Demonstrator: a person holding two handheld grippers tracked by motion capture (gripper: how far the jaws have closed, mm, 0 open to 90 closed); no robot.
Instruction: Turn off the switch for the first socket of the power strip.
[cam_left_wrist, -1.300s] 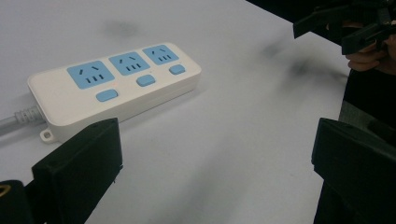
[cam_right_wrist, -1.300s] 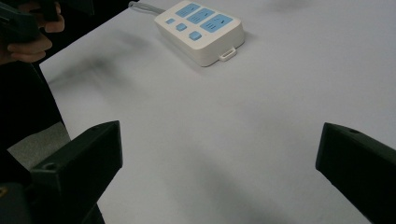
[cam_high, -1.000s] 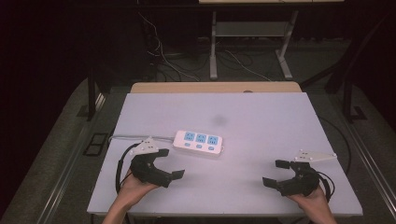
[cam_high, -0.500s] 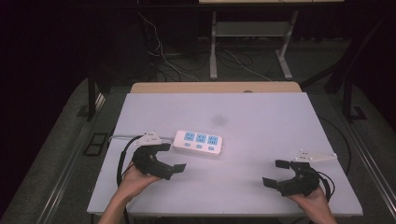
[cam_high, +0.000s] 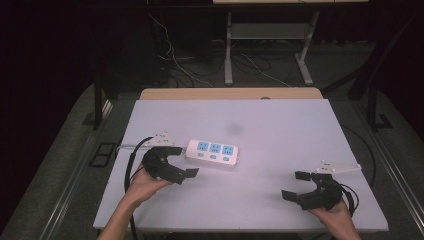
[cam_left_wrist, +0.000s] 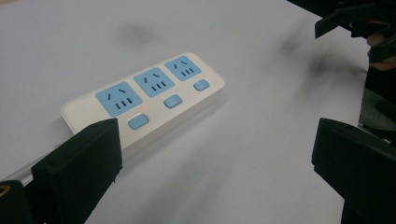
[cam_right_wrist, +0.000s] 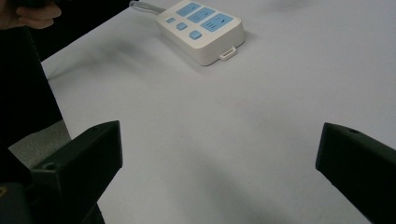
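A pale white surface carries a white power strip with three blue sockets, lying flat left of centre, its grey cable trailing off leftward.

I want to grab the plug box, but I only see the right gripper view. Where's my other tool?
Observer: The left tool is open, just beside the left end of the power strip.
Operator: Is my right tool close too?
Observer: No. The right tool is open near the front right corner of the table, well apart from the strip.
Operator: What's past the table?
Observer: Cables lie on the dark floor beyond it.
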